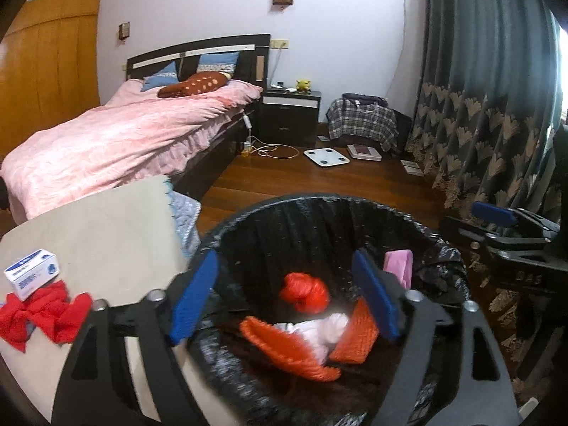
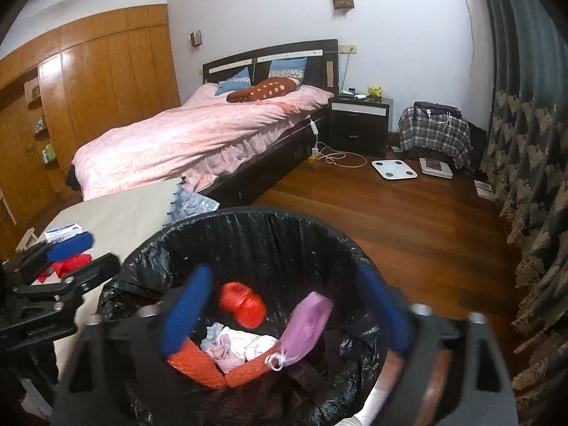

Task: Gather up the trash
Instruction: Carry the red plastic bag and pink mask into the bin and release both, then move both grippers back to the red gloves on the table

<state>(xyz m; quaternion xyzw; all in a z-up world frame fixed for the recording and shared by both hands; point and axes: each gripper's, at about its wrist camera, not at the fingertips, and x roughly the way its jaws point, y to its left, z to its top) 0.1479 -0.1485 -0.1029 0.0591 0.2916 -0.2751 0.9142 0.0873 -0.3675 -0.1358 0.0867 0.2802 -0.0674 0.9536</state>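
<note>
The landmark here is the trash bin point(image 1: 319, 220), lined with a black plastic bag and standing on the wooden floor point(image 1: 319, 184) beside a pale tabletop point(image 1: 106, 234).

Both tools hang over the bin's mouth. The left tool point(image 1: 284, 298) has its blue pads spread wide with nothing between them; the right tool point(image 2: 284, 309) is likewise wide apart and grips nothing.

Inside the bin lie a crumpled red plastic wad point(image 1: 305, 291), an orange mesh bag point(image 1: 284, 351) and white crumpled material point(image 1: 319, 330) resting in the mesh. A pink-purple piece point(image 2: 307, 326) with a white drawstring is also in the bin, leaning against the wall on the right.

The left wrist view shows the tabletop to the left of the bin clearly: a small blue-and-white box point(image 1: 32, 277) and, just in front of it, a red cloth point(image 1: 42, 312) touching the box. It also catches the right tool to the right of the bin, in front of the patterned curtain point(image 1: 479, 106).

The right wrist view shows only slivers of that box point(image 2: 64, 232) and red cloth point(image 2: 71, 264), partly hidden behind the left tool at the bin's left. It alone shows the wooden wardrobe point(image 2: 88, 88) far beyond the bin, past the bed point(image 2: 198, 135), and the drawstring on the pink-purple piece.
</note>
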